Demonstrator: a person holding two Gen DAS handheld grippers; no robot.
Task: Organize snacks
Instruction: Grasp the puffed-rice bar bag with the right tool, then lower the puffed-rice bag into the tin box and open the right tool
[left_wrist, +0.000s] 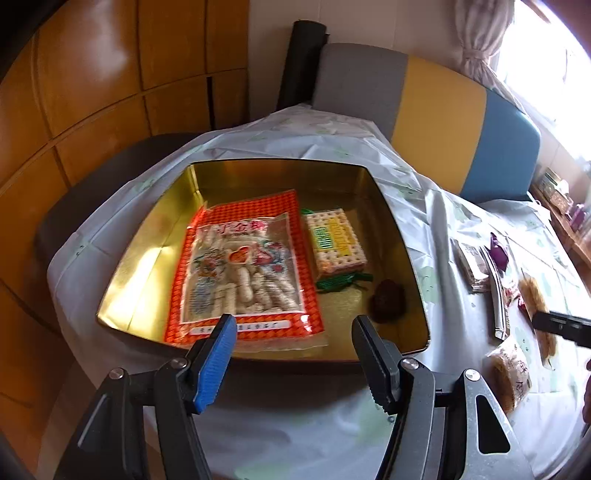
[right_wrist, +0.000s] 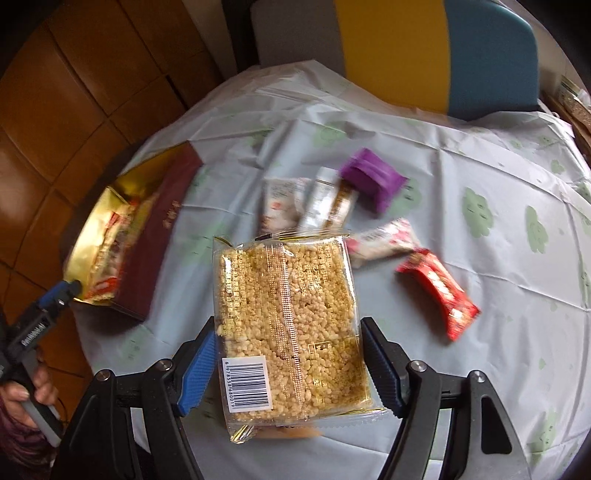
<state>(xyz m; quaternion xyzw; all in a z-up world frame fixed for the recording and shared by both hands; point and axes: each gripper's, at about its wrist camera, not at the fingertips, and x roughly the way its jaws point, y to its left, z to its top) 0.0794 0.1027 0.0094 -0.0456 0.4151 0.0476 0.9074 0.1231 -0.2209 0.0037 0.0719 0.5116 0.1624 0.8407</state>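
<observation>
A gold tin box (left_wrist: 155, 236) sits on the table and holds an orange peanut-snack bag (left_wrist: 245, 266), a cracker pack (left_wrist: 338, 242) and a small dark round snack (left_wrist: 388, 301). My left gripper (left_wrist: 293, 326) is open and empty, just above the tin's near rim. My right gripper (right_wrist: 288, 332) is shut on a clear puffed-rice cake pack (right_wrist: 288, 314), held above the table. The tin also shows in the right wrist view (right_wrist: 92, 229), at left, with the left gripper's tip beside it.
Loose snacks lie on the pale tablecloth (right_wrist: 480, 166): a purple pack (right_wrist: 373, 181), white sachets (right_wrist: 314, 199), a pink-white wrapper (right_wrist: 384, 242) and a red bar (right_wrist: 439, 291). A grey, yellow and blue chair (left_wrist: 443, 122) stands behind the table. The floor is brown tile.
</observation>
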